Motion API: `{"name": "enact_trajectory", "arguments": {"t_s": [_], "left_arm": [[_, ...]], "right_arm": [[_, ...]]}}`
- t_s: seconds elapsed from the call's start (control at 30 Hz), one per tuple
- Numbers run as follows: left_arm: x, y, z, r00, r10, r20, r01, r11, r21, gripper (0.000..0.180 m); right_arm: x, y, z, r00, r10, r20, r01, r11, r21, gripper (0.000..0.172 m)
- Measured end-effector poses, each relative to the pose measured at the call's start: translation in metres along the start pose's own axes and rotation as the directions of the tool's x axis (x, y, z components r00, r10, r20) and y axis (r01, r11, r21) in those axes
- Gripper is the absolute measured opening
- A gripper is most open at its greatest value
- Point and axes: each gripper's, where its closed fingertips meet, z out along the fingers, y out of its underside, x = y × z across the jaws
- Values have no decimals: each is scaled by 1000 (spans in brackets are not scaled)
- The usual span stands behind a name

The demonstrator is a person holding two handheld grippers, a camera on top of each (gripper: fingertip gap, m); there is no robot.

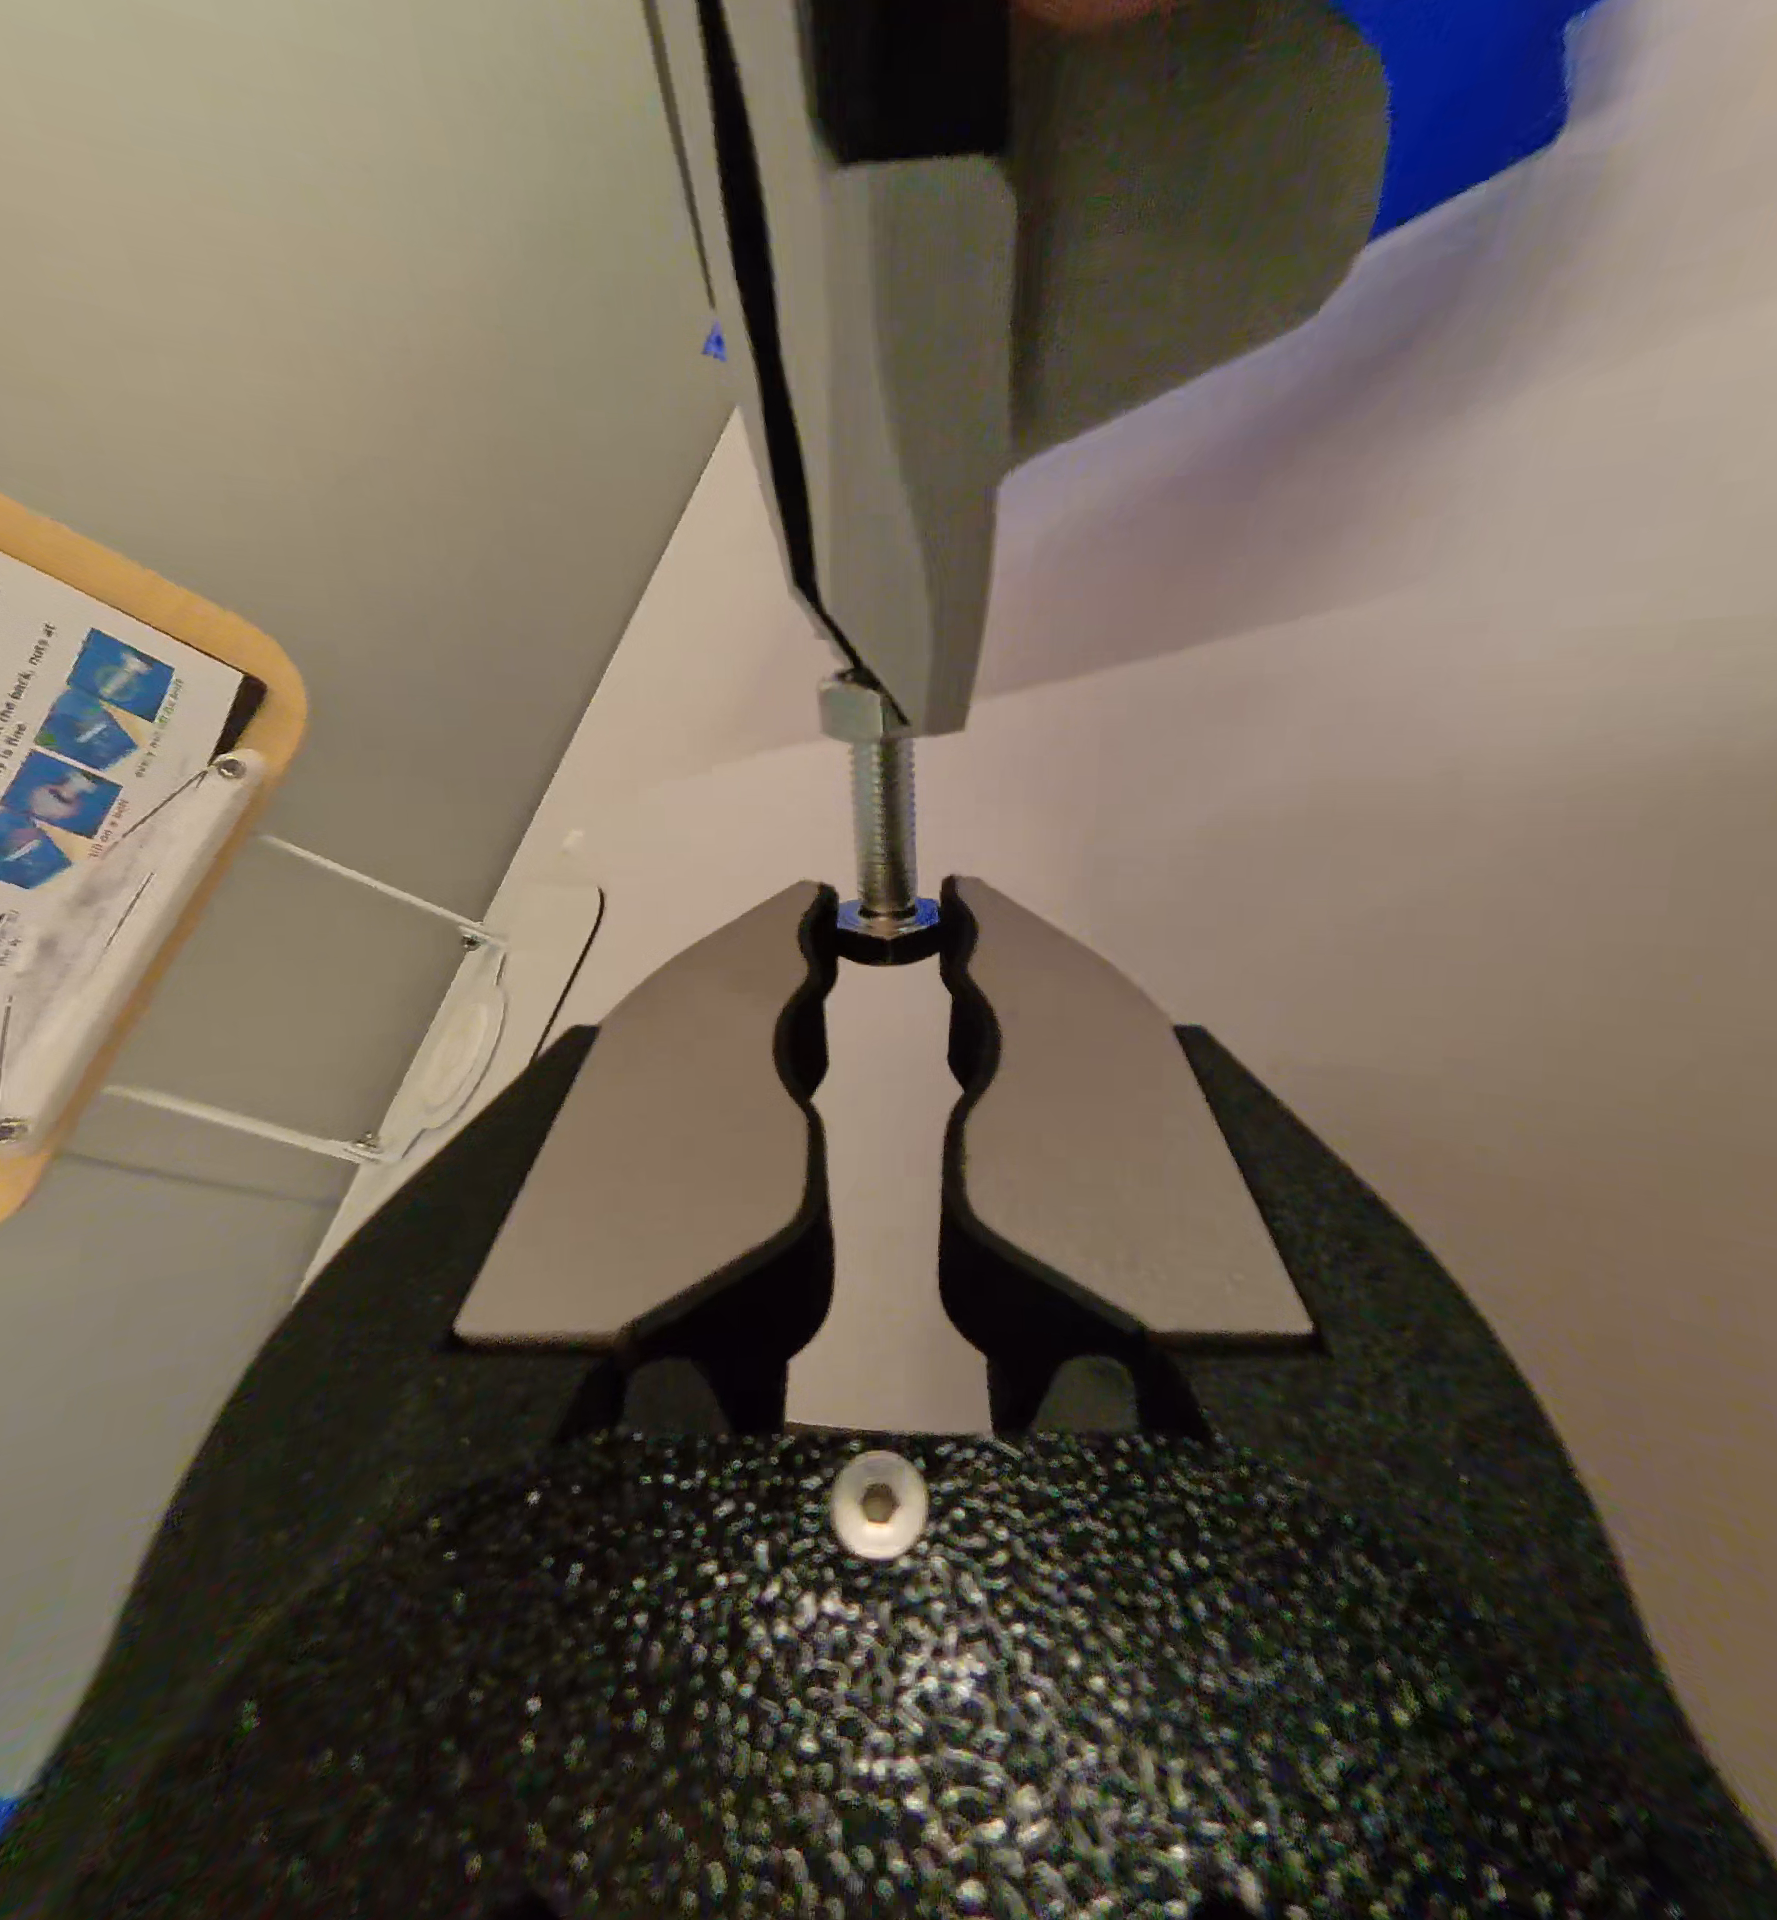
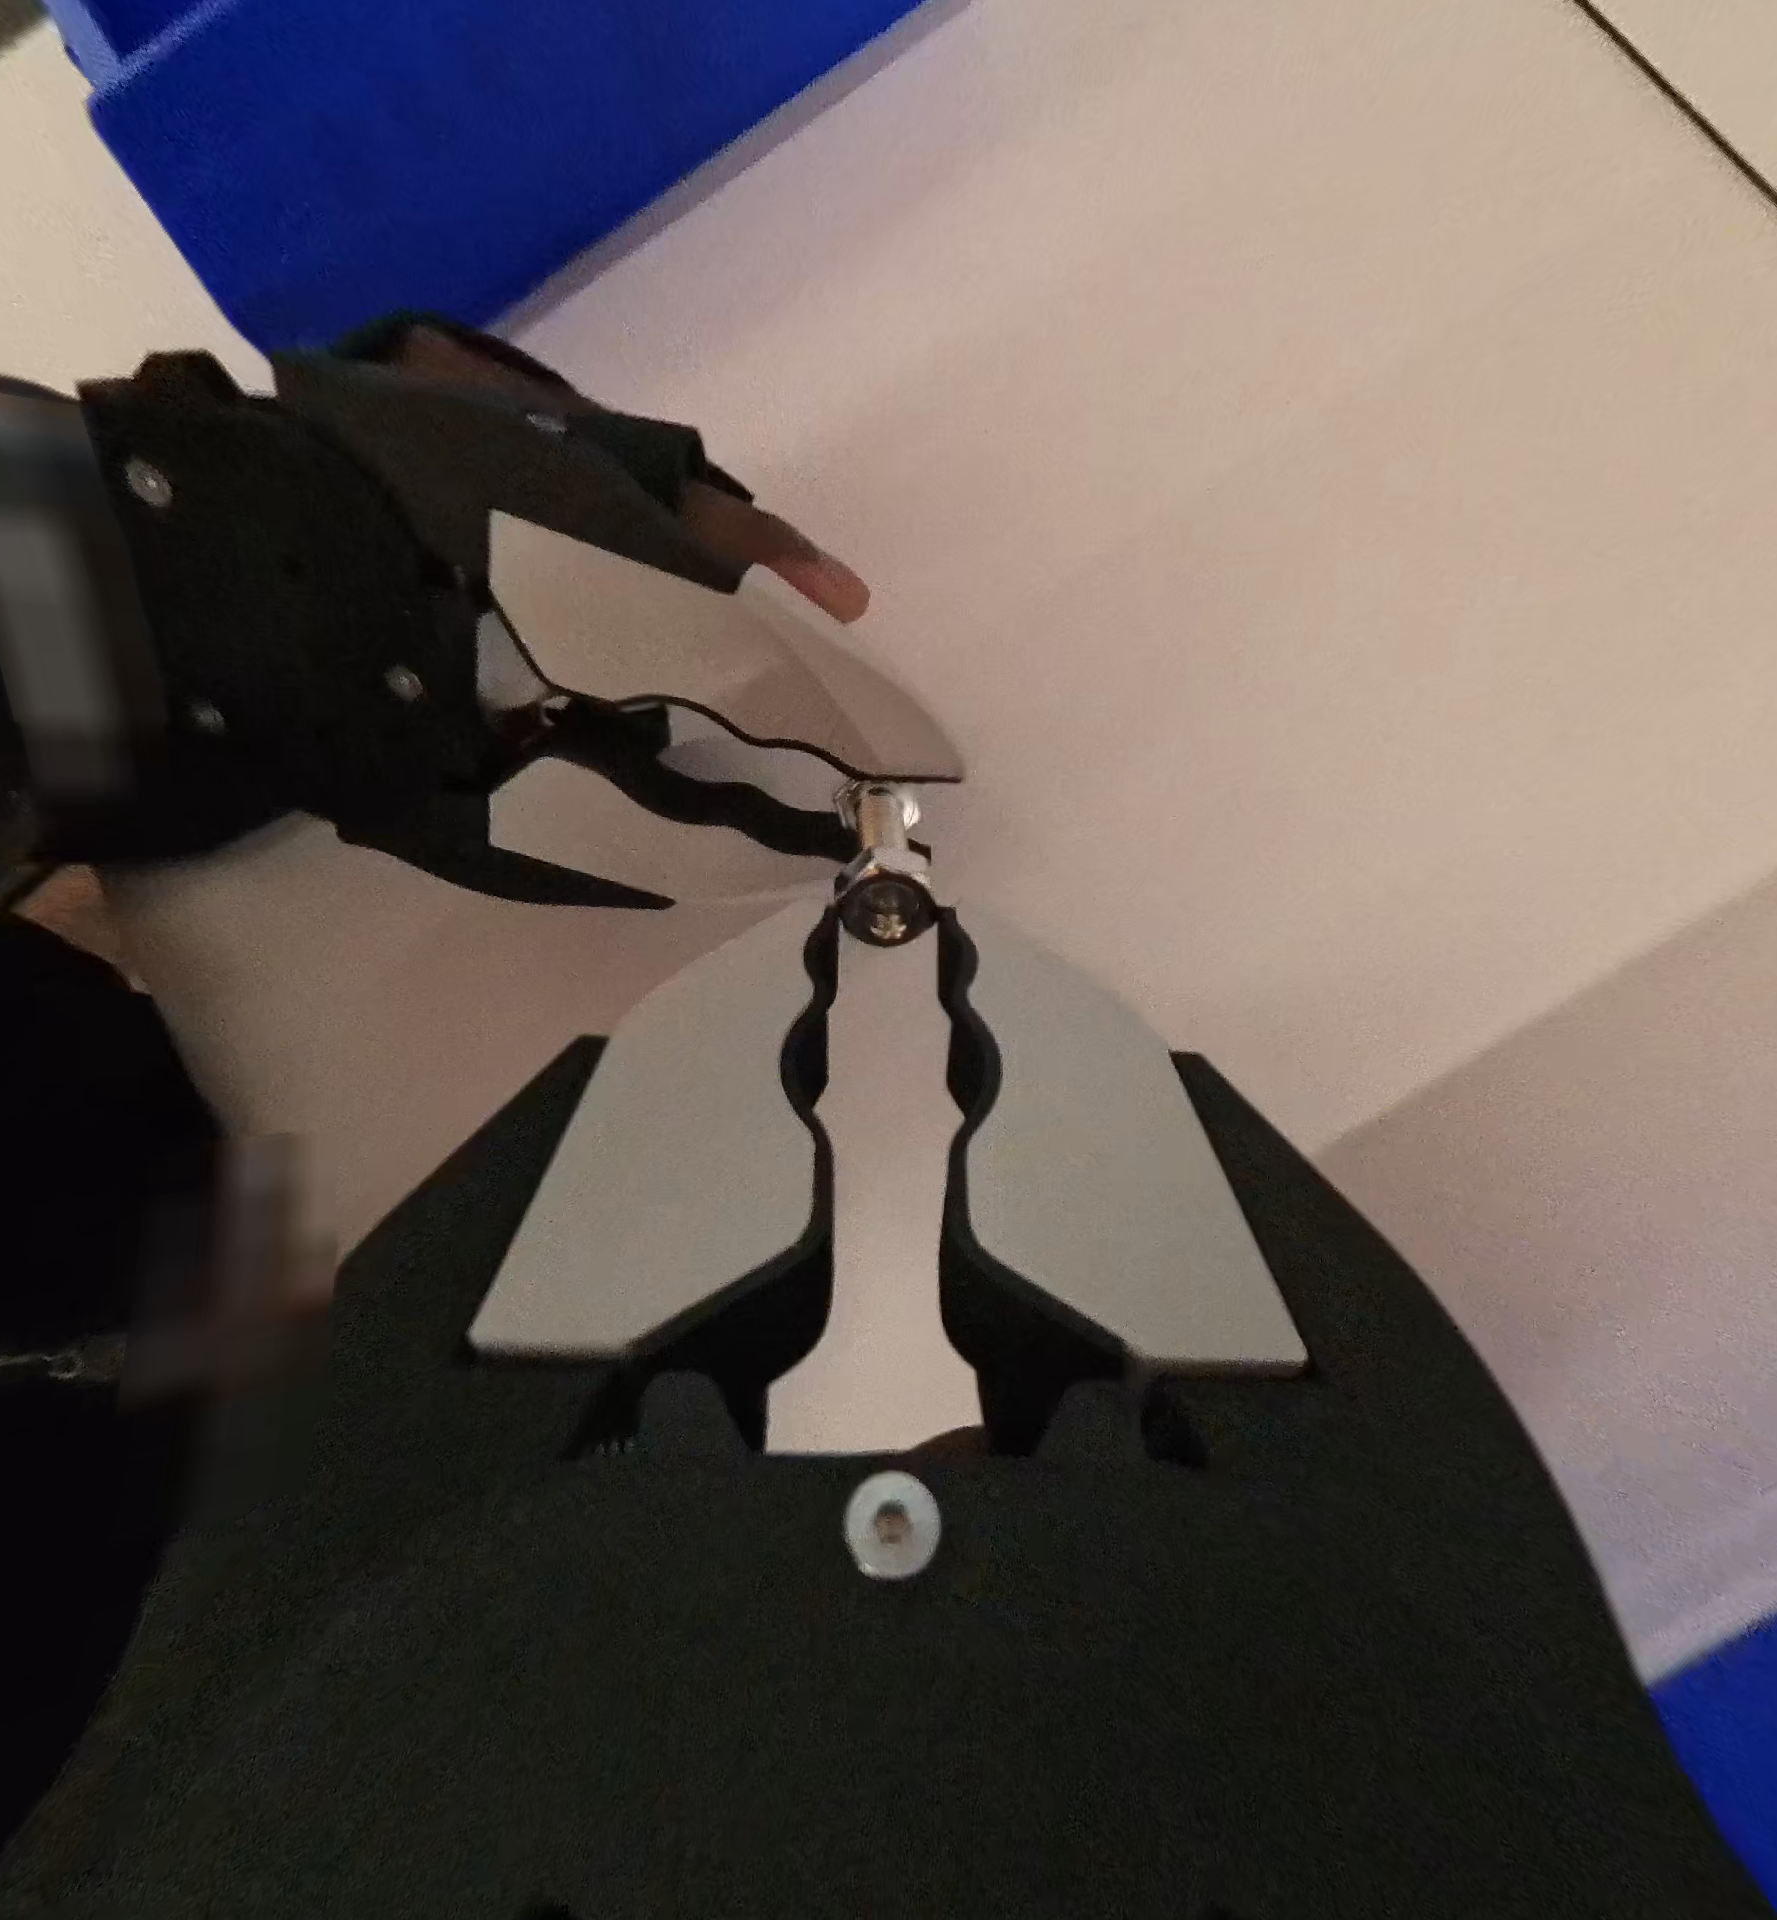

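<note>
Each hand-held gripper [image 1: 886, 914] clamps one bolt [image 1: 886, 821] (opposite ends).

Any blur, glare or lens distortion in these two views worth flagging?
Left wrist view: bolt sharp, blue shape at top smeared, table edges bowed by the wide lens. Right wrist view: softer throughout, glare on the bolt's metal, far claw slightly blurred.

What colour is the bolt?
Shiny silver bolt; left wrist view shows it best.

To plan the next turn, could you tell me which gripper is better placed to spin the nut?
Likely the left gripper: its fingers clamp the nut, while the right gripper holds the bolt's head.
</note>
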Motion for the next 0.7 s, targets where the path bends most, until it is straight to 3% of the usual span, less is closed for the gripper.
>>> {"name": "enact_trajectory", "arguments": {"t_s": [0.47,0.7], "left_arm": [[14,-9,1,961,-209,-182,228,970,85,18],[18,-15,-5,976,-75,-202,106,983,151,18]], "right_arm": [[-2,5,3,998,-64,17,64,998,9,22],[-12,7,-3,989,-85,119,83,996,24,21]]}}
